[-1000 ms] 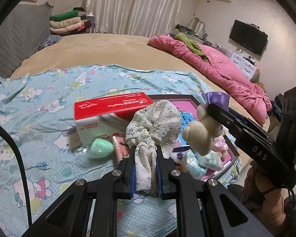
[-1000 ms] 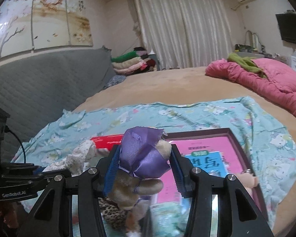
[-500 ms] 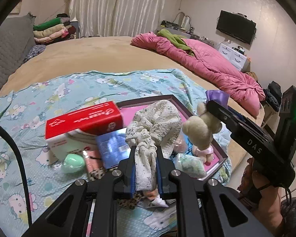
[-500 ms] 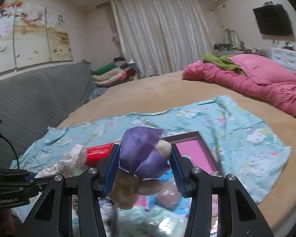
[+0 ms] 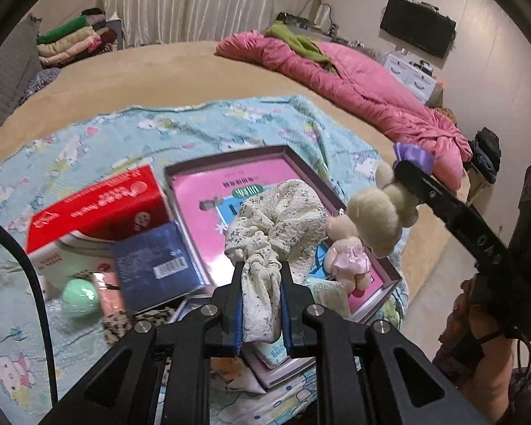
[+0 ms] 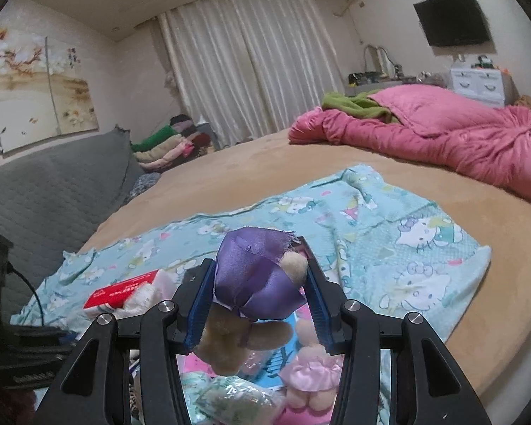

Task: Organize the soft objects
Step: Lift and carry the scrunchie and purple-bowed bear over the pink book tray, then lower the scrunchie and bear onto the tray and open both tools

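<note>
Left wrist view: the left gripper (image 5: 262, 304), angled down over the bed (image 5: 166, 71), has its fingers clamped on a cream floral fabric scrunchie (image 5: 276, 219) above the pink-lined box (image 5: 226, 177). Right wrist view: the right gripper (image 6: 258, 294), tilted slightly downward, has its fingers pressed on a beige plush toy with purple satin bow (image 6: 255, 283), held above the light-blue cartoon-print blanket (image 6: 407, 248).

A: What's under the pink box (image 5: 378, 285) near the left gripper (image 5: 262, 310)?
B: Books or packets, mostly covered by its fingers (image 5: 235, 313).
A: And the red carton (image 5: 99, 209)?
B: Its print is blurred; in the right wrist view only a corner shows.
</note>
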